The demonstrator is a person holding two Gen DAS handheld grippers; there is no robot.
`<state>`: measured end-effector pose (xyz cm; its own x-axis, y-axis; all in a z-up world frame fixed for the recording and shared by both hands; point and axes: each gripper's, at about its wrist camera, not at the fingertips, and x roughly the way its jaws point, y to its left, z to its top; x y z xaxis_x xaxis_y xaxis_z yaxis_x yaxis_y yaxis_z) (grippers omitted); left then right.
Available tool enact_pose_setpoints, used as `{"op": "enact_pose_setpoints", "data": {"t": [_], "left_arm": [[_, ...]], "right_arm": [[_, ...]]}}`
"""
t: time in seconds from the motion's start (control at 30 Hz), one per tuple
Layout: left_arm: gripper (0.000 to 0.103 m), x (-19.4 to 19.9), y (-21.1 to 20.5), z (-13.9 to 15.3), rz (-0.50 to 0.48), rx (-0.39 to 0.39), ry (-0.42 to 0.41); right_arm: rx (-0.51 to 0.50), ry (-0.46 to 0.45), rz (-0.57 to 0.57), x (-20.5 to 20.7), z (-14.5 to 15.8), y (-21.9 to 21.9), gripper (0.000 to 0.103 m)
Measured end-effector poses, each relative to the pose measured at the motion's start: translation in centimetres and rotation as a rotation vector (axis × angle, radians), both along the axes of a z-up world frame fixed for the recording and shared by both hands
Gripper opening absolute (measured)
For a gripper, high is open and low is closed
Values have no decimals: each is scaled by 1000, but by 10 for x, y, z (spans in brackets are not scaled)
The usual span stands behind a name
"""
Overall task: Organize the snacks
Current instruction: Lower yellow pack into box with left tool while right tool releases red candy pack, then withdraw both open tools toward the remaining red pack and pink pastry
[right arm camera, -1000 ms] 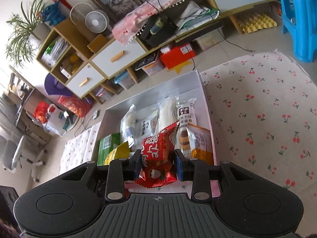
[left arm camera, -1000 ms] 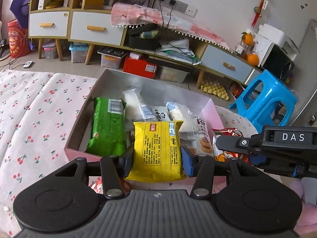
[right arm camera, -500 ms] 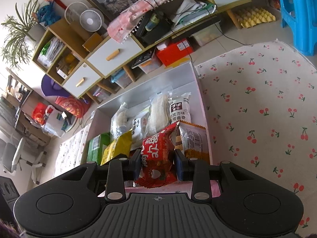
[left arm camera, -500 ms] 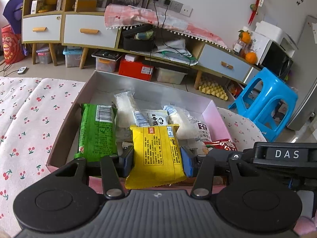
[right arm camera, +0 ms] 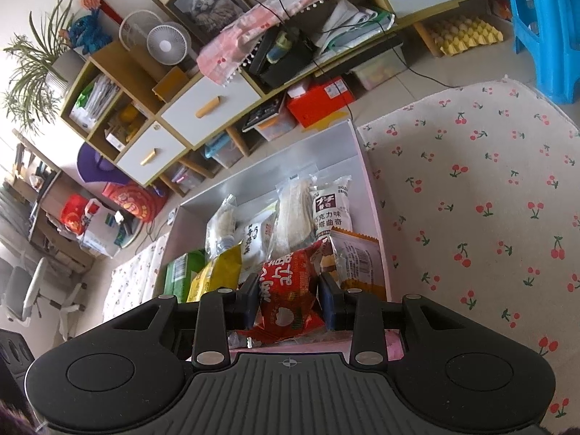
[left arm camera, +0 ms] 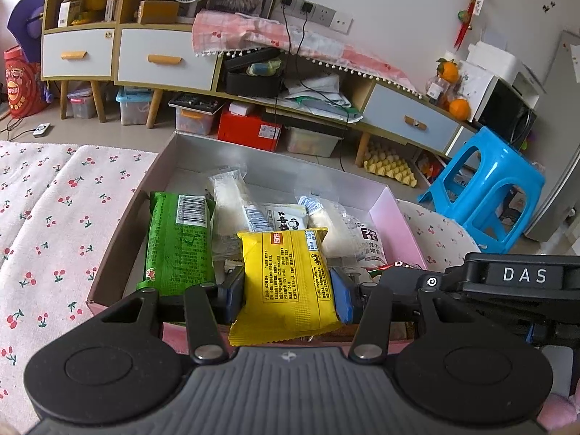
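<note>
You are working over a pale cloth printed with red cherries point(right arm camera: 489, 199), in a lived-in room where a low wooden cabinet with white drawers point(left arm camera: 163, 59) runs along the far wall and a blue plastic stool point(left arm camera: 485, 195) stands to the right. On the cloth sits an open pink box point(left arm camera: 402, 228) with a silvery inside, and the snacks are gathered in it. Your left gripper point(left arm camera: 286, 295) is closed on a yellow snack packet point(left arm camera: 286, 282), its blue pads pressing both long edges, and holds it at the near end of the box. Just left of that packet a green packet point(left arm camera: 179, 243) lies lengthwise against the box's left wall. Behind them lie several clear and white wrapped snacks point(left arm camera: 272, 217), overlapping one another. Your right gripper point(right arm camera: 288, 306) is closed on a red snack bag point(right arm camera: 288, 290), crumpled between its pads, also at the near end of the box. Just right of the red bag an orange-and-white packet point(right arm camera: 357, 261) lies along the right wall of the box. In the left camera, the body of your right gripper shows close beside the yellow packet.
</note>
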<state>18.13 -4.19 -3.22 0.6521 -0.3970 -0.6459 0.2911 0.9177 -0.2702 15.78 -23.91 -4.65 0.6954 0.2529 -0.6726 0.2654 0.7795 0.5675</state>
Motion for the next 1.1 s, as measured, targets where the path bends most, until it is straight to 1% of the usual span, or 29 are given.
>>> {"op": "enact_pose_setpoints", "data": {"t": [0.07, 0.13, 0.2, 0.3, 0.33, 0.37, 0.4, 0.47, 0.53, 0.6, 0.67, 0.73, 0.93, 1.0, 1.03, 1.07, 1.1], "left_arm": [[47, 0, -1, 0, 6, 5, -2], [49, 0, -2, 0, 9, 16, 1], [49, 0, -4, 1, 2, 25, -5], [54, -2, -7, 2, -13, 44, -18], [57, -4, -7, 3, -17, 47, -22], [59, -5, -8, 3, -22, 50, -25], [61, -6, -9, 5, -27, 56, -29], [62, -10, -9, 8, -41, 72, -37], [66, -15, -8, 12, -55, 87, -49], [70, -22, -5, 17, -62, 98, -57], [73, -28, -4, 19, -69, 105, -59], [76, -33, -2, 22, -77, 118, -63], [89, -49, 7, 29, -86, 132, -62], [93, -52, 12, 30, -80, 133, -57], [97, -53, 14, 30, -77, 134, -55], [98, -55, 17, 30, -71, 136, -53], [100, -56, 20, 30, -63, 139, -53]], "right_arm": [[3, -8, -5, 0, 1, -1, 37], [4, -11, -11, -1, 3, -2, 37], [5, -18, -8, -2, 6, -2, 37], [-8, -25, -9, -3, 8, -3, 38], [-7, -24, -9, -3, 9, -3, 41], [-3, -26, -9, -4, 10, -4, 47], [0, -28, -10, -5, 11, -4, 51], [10, -32, -5, -9, 15, -4, 51], [12, -36, 12, -12, 20, -3, 52], [-4, -45, 29, -18, 28, -1, 57], [-17, -50, 42, -22, 34, 1, 64], [-27, -56, 57, -29, 39, 2, 68], [-85, -68, 107, -49, 55, 9, 75], [-104, -72, 120, -57, 59, 11, 80], [-112, -76, 125, -60, 60, 12, 84], [-123, -80, 130, -64, 62, 13, 86], [-134, -82, 135, -68, 64, 14, 87]]}}
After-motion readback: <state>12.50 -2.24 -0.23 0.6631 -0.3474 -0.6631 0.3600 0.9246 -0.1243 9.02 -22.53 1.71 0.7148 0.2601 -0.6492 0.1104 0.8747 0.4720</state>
